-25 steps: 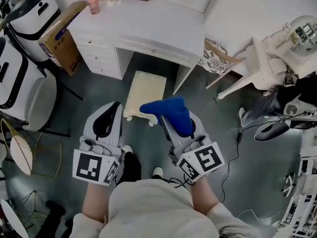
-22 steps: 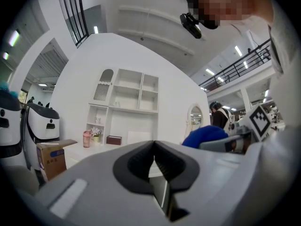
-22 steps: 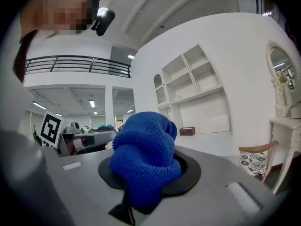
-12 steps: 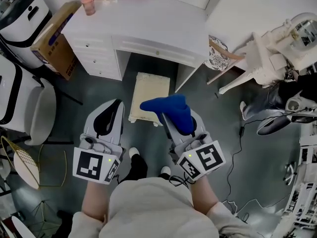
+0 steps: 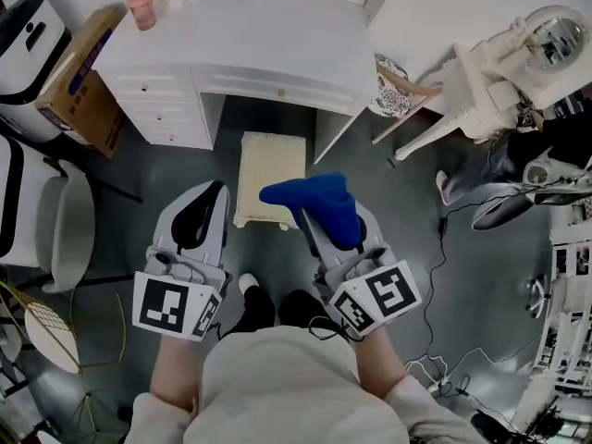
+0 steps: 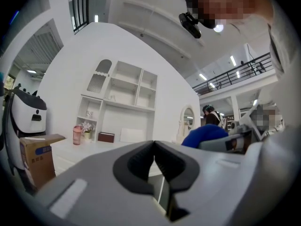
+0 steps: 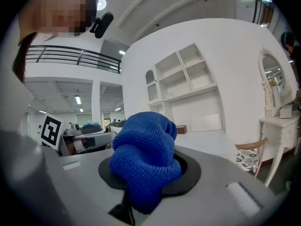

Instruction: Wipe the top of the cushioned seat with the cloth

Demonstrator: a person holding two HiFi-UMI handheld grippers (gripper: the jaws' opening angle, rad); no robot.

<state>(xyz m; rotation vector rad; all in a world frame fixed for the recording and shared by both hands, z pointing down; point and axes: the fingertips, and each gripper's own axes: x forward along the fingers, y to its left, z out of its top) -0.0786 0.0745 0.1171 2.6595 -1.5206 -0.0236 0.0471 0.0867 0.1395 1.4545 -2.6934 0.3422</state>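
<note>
Two claws are up in the lower half of the head view, side by side and apart. The right claw (image 5: 313, 213) is clamped on the cloth (image 5: 322, 203), which is blue, knitted and bunched into a lump that spills out over the jaw tips. Its own view shows the wad pinched right between the dark pads. The left claw (image 5: 216, 190) has its jaws pressed together, tips touching, nothing between them.

And there's the seat (image 5: 271, 163): a cream cushion at centre frame, standing on the dark floor (image 5: 166, 169), right in front of the knee gap of the white surface (image 5: 259, 35) along the top. The cloth sits at the seat's lower right corner in the picture, its left tip overlapping that corner. Whether it touches the cushion, can't tell from here. The left claw is just left of the seat's lower edge.

Upper left, a cardboard box (image 5: 79, 86) leans against the surface's drawers. A pink cup (image 5: 141, 9) stands on the surface's left end. Right of the surface there's a chair (image 5: 393, 89) with a patterned cushion.
</note>
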